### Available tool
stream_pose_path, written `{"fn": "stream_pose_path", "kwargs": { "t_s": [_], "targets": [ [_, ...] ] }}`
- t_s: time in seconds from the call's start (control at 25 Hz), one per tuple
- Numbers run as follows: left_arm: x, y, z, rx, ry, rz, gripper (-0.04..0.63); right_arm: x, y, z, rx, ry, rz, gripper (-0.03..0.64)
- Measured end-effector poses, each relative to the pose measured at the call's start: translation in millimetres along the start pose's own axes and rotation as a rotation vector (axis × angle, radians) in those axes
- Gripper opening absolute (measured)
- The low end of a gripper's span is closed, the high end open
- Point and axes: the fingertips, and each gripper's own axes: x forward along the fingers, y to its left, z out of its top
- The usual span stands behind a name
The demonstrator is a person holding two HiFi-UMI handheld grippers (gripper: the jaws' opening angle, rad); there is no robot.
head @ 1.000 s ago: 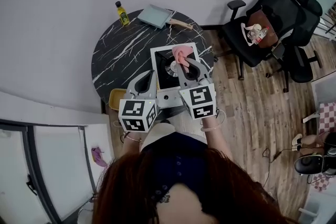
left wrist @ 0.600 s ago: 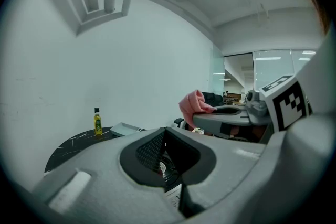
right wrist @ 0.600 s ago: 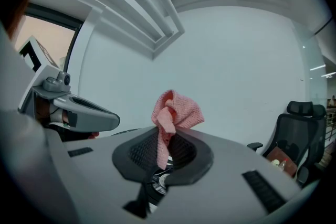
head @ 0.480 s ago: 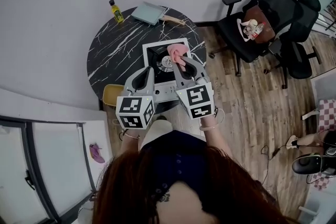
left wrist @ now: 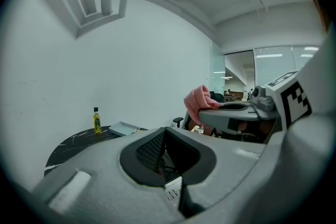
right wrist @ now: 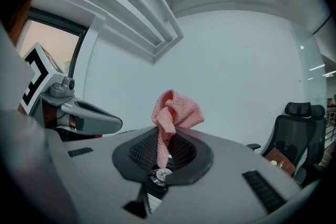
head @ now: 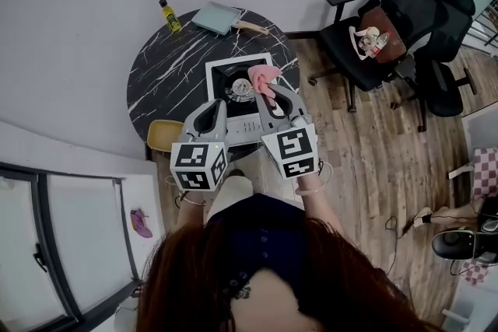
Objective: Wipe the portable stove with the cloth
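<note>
— The right gripper is clamped on the cloth, a bunched pink knit, right above the stove!
— The stove's near edge is hidden behind both grippers. It has a square white frame and a black top, and sits on the round marbled counter.
— The left gripper has its jaws pressed together, empty, over the stove's front.

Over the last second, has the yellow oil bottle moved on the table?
No. The yellow oil bottle still stands at the round table far edge, just left of the square pan; only the head camera shifted.
</note>
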Motion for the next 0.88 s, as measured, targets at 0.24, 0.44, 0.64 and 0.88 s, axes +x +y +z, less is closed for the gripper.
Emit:
{"fn": "stream_pose_path", "kwargs": {
  "t_s": [0.24,0.44,0.64,0.88],
  "targets": [
    [-2.7,-17.1,-1.2,0.004,-0.002,0.000,0.012,-17.4,-7.1,-4.7,0.008,0.000,-0.002,0.035],
    [-5.1,-29.4,-4.9,0.007,-0.003,0.007,0.012,-31.1,-9.3,-11.4,0.012,-0.002,0.004,0.035],
    [-8.9,-35.4,-11.5,0.003,0.003,0.017,0.012,-38.5,-9.2,-18.3,0.018,0.003,0.013,0.035],
    [-15.0,-41.6,-17.2,-0.004,0.012,0.031,0.012,-43.4,-10.5,-23.7,0.029,0.014,0.018,0.035]
  ]
}}
